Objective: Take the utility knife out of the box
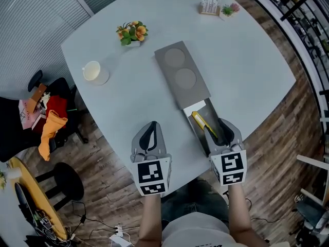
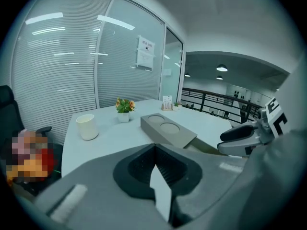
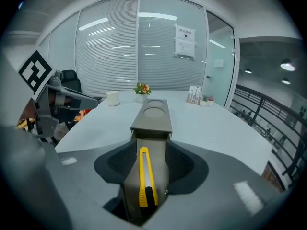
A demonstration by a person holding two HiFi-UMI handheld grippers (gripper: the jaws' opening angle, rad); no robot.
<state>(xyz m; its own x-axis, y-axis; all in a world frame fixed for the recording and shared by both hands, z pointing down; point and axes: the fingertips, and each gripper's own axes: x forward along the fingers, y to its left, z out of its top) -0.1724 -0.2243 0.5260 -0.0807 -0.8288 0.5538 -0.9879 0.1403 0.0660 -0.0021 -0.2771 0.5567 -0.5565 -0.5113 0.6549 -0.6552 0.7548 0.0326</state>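
Note:
A long grey box (image 1: 181, 73) lies on the white table (image 1: 128, 102), with its drawer (image 1: 206, 108) slid out toward me. A yellow utility knife (image 1: 203, 122) lies lengthwise in the drawer. My right gripper (image 1: 224, 130) is at the drawer's near end. In the right gripper view the jaws flank the drawer (image 3: 157, 152), pressed against its sides, and the knife (image 3: 146, 178) lies between them. My left gripper (image 1: 150, 130) hovers at the table's near edge, left of the drawer. It is shut and empty; its pads meet in the left gripper view (image 2: 154, 147).
On the far left of the table stands a white cup (image 1: 92, 71), with a small flower pot (image 1: 132, 33) behind the box. A card stand (image 1: 211, 4) sits at the far edge. Chairs with clothes (image 1: 51, 120) stand off the left side.

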